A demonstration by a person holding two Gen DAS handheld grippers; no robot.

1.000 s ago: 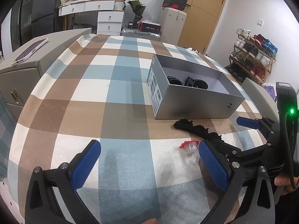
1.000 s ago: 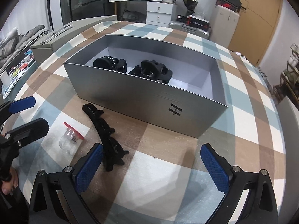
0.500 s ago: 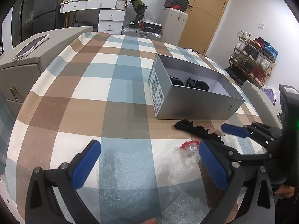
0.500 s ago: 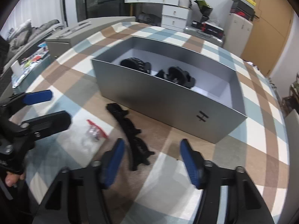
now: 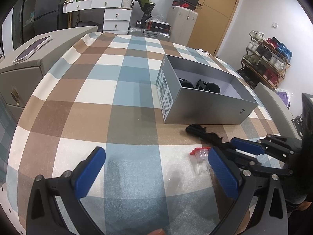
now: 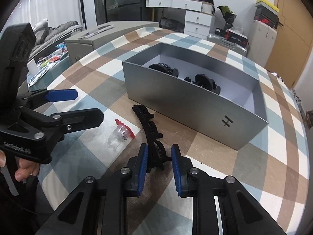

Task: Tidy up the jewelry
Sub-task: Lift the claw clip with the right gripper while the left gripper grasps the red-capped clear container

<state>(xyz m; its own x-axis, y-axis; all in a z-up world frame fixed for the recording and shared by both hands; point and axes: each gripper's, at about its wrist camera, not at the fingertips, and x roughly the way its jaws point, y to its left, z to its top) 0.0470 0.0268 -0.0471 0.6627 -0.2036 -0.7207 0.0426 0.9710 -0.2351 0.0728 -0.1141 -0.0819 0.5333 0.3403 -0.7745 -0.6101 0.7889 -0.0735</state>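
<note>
A long black hair clip [image 6: 151, 133] lies on the checked cloth in front of a grey open box [image 6: 195, 105]. My right gripper [image 6: 158, 168] has its blue pads on either side of the clip's near end, with gaps left on both sides. The clip also shows in the left wrist view [image 5: 205, 135]. A clear ring with a red top [image 6: 120, 134] lies left of the clip. My left gripper [image 5: 154, 173] is wide open and empty above the cloth. Two black clips [image 6: 203, 81] lie inside the box.
A grey cabinet [image 5: 25, 66] with a phone [image 5: 32, 49] on top stands at the table's left edge. A shoe rack [image 5: 268, 58] stands at the far right. The cloth-covered table [image 5: 93, 101] stretches left of the box.
My right gripper has moved forward and narrowed its jaws around the near end of the long black clip. My left gripper has stayed open and shifted only slightly.
</note>
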